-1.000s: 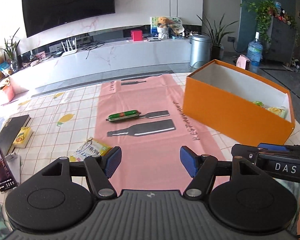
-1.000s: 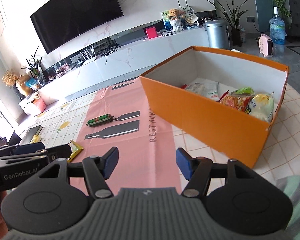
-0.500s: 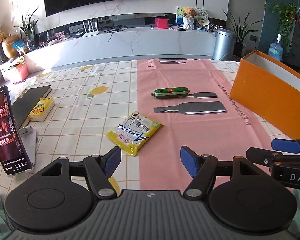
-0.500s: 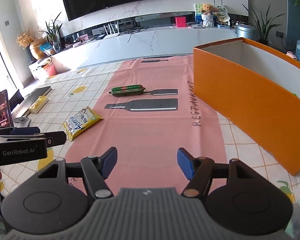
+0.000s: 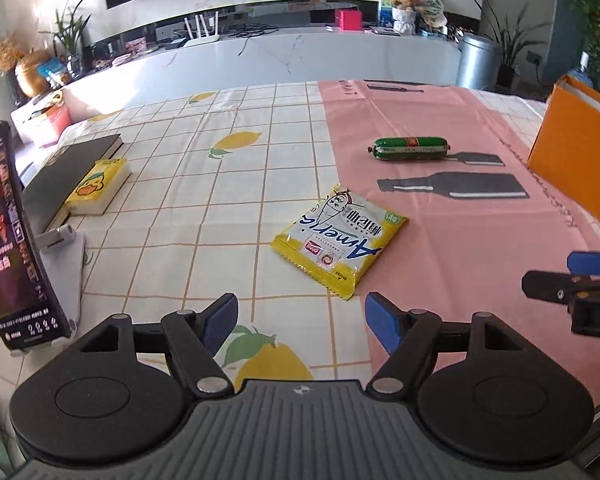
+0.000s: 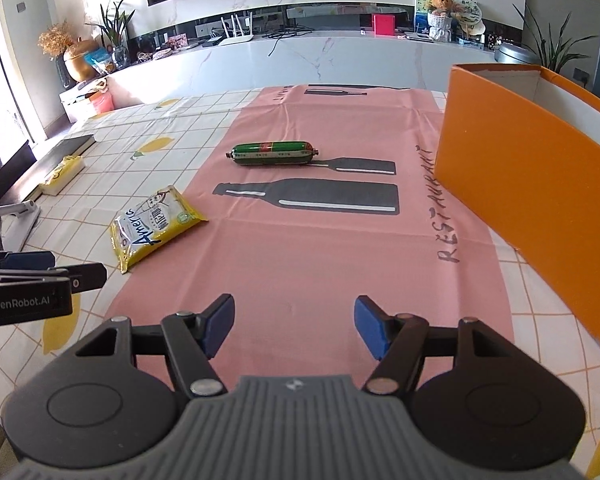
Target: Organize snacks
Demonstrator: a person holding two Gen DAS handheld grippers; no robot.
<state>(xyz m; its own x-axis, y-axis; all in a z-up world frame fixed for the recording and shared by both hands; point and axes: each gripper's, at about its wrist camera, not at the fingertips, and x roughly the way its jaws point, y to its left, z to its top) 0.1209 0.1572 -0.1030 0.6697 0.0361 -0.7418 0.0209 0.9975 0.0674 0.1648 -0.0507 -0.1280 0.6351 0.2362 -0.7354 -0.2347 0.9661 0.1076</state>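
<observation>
On checked cloth, flat yellow snack packet

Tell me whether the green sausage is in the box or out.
Out. The sausage lies on its side on the pink mat, apart from the orange box, with neither gripper touching it.
</observation>
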